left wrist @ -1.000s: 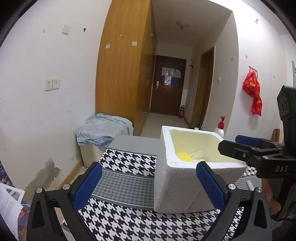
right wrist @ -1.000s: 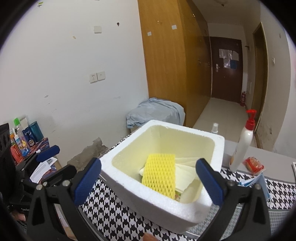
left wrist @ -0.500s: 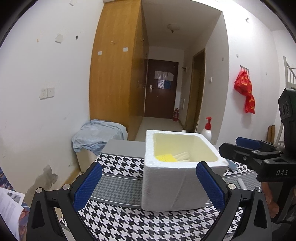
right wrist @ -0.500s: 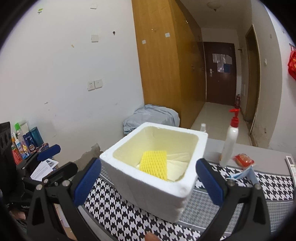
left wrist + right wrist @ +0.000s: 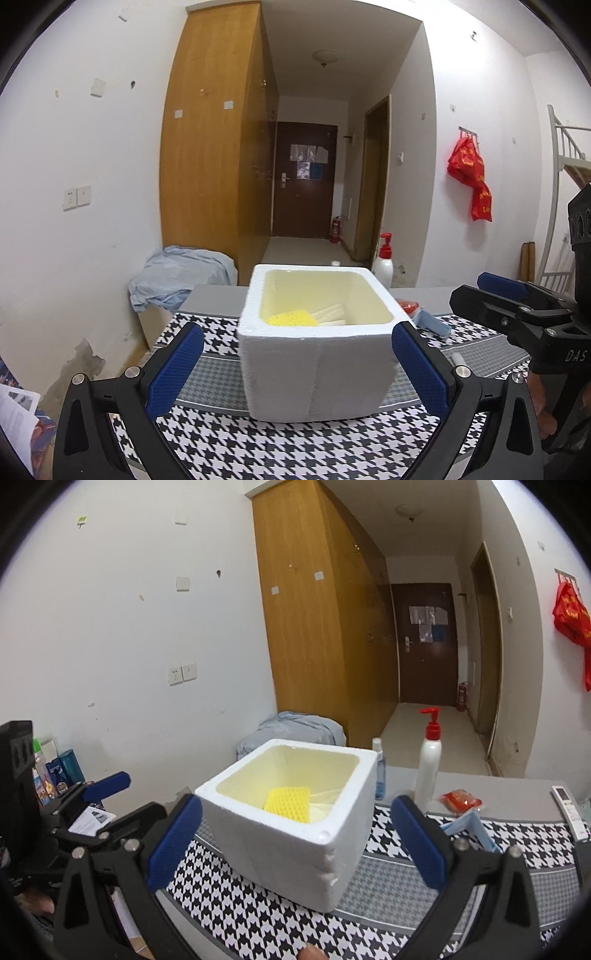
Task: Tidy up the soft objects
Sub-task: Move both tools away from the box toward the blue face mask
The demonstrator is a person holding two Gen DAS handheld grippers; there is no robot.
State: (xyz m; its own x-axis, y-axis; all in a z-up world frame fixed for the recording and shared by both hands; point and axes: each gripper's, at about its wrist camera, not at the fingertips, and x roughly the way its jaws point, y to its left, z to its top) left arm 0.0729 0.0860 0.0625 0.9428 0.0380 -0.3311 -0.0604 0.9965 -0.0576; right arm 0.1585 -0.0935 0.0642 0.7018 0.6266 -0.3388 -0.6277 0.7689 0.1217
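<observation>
On the houndstooth cloth (image 5: 229,448), centre: one white foam box (image 5: 317,373), open top up, holding a yellow mesh sleeve (image 5: 288,804) lying flat, long axis running near to far, beside pale foam strips (image 5: 328,315). Left gripper (image 5: 295,369): jaws wide apart, empty, near the box. Right gripper (image 5: 295,845): jaws wide apart, empty; its body reads "DAS". Far right: pump bottle (image 5: 428,764), red packet (image 5: 461,800); print illegible.
</observation>
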